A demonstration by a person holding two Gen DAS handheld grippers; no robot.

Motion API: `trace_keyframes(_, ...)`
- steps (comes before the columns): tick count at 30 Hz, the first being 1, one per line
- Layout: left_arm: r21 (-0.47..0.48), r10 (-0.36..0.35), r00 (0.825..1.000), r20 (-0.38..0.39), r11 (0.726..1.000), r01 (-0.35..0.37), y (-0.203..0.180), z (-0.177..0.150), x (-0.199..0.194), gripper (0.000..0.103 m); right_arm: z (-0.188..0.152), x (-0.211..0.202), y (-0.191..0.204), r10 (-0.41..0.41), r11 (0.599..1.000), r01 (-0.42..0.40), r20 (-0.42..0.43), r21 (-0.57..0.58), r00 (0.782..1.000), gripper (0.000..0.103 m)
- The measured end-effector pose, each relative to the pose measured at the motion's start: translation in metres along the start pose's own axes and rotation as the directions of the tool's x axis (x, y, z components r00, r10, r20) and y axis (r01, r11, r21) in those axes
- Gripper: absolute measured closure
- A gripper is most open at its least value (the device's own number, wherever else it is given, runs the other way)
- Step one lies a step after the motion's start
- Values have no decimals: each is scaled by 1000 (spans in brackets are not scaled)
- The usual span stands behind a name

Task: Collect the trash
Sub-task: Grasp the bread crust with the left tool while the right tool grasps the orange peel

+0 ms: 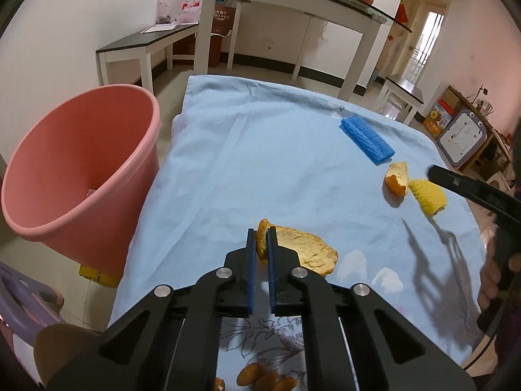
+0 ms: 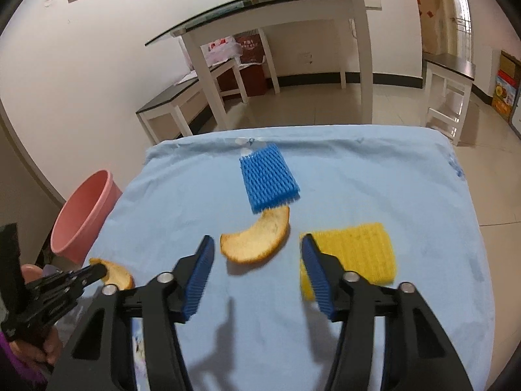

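Left claw (image 1: 261, 239) pinches a curled, pale-lined orange peel (image 1: 306, 251).

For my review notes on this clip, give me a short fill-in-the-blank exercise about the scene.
1. The left gripper is shut on an orange ____.
2. The bin beside the table is ____ in colour.
3. The right gripper is ____, with nothing between its pads.
4. The foam net lying farthest from the grippers is ____; the other net is yellow.

Missing words: peel; pink; open; blue
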State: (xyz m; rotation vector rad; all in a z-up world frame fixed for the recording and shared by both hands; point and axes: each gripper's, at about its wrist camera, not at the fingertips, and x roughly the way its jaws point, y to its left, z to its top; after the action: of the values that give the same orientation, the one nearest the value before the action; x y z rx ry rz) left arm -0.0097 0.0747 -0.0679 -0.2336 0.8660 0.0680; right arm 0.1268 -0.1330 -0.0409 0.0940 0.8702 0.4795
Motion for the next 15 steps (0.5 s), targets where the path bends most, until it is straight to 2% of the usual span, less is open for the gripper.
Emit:
trace_keyframes(4, 2, -2, 1000, 5, 1000, 2, -1, 1, -2, 97, 13, 27, -6, -15, 1000, 16, -54, 13, 998, 59)
trace_keyframes(11, 0, -2, 1000, 6, 1000, 2, 1, 0, -2, 98, 18, 56, -11, -34, 999, 37, -106, 20, 994, 60)
trace_keyframes(15, 1, -2, 1000, 6, 1000, 2, 1, 0, -2, 97, 17, 62, -11, -27, 999, 31, -119, 29, 993, 72)
